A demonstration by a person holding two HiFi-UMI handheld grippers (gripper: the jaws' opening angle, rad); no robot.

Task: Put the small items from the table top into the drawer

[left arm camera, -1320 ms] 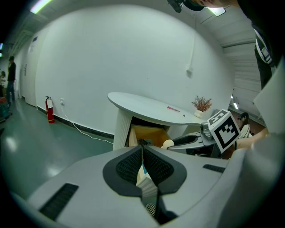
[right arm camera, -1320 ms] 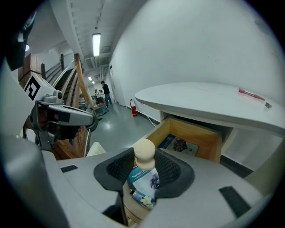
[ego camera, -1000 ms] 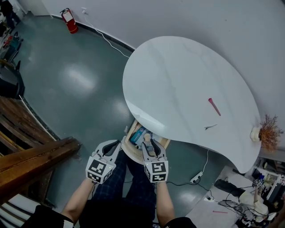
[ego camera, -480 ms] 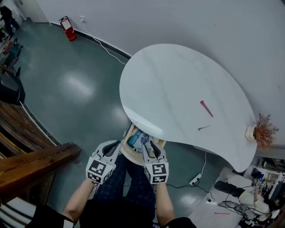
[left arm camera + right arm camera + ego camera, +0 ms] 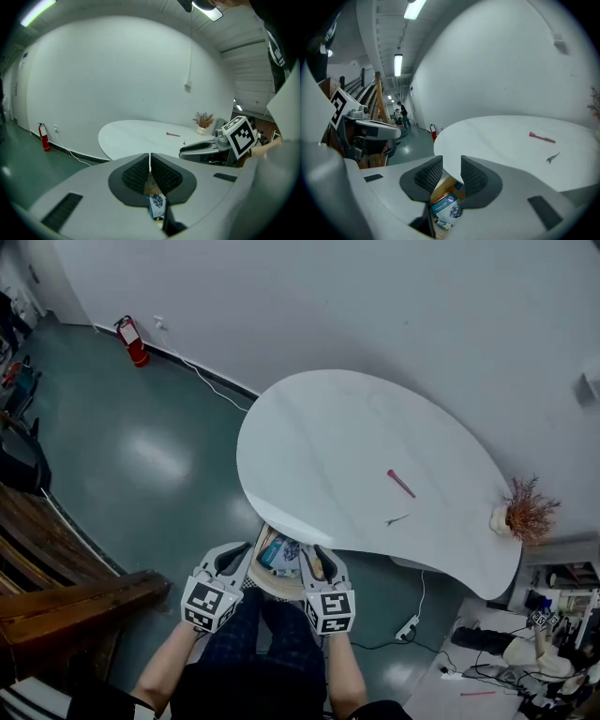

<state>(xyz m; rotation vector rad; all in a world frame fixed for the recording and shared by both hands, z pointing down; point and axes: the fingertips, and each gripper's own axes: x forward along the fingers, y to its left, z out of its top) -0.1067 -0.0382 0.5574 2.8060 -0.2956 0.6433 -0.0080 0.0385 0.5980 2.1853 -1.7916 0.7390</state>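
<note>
Both tongs are hanging over the open drawer (image 5: 278, 587) at the tabletop's (image 5: 319, 446) near edge: left tongs (image 5: 150, 174) pinched together, empty; right tongs (image 5: 451, 173) apart, empty, closing. Beyond, a pink pen (image 5: 401, 484) is lying toward the tabletop's right end.

pink stick (image 5: 542, 137) on white table (image 5: 487, 136)
</note>
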